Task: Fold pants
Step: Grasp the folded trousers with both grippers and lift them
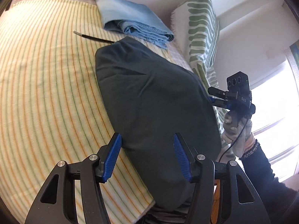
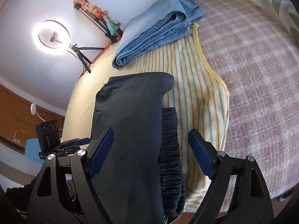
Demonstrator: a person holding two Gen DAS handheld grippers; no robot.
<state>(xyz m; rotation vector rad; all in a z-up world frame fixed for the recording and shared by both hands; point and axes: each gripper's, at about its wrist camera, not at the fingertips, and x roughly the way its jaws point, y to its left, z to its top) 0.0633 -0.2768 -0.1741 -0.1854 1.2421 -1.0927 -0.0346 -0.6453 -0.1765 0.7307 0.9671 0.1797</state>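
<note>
The dark pants [image 1: 149, 93] lie folded in a long bundle on the striped blanket [image 1: 46, 74], reaching to the bed's near edge. A black drawstring [image 1: 93, 37] trails out from their far end. My left gripper [image 1: 146, 136] hovers open over the near part of the bundle, its blue pads apart and clear of the cloth. In the right wrist view, the right gripper [image 2: 151, 131] stands wide open above the pants [image 2: 130, 112] and their gathered waistband [image 2: 169, 140]. From the left wrist view, the right gripper [image 1: 213, 97] is at the bundle's right side, held by a gloved hand [image 1: 235, 128].
Folded blue jeans [image 1: 129, 18] [image 2: 155, 28] lie at the far end of the striped blanket [image 2: 196, 93]. A green-patterned pillow [image 1: 201, 28] leans on the wall. A pink checked cover [image 2: 261, 74] lies beside the blanket. A lit ring light [image 2: 51, 35] stands beyond the bed.
</note>
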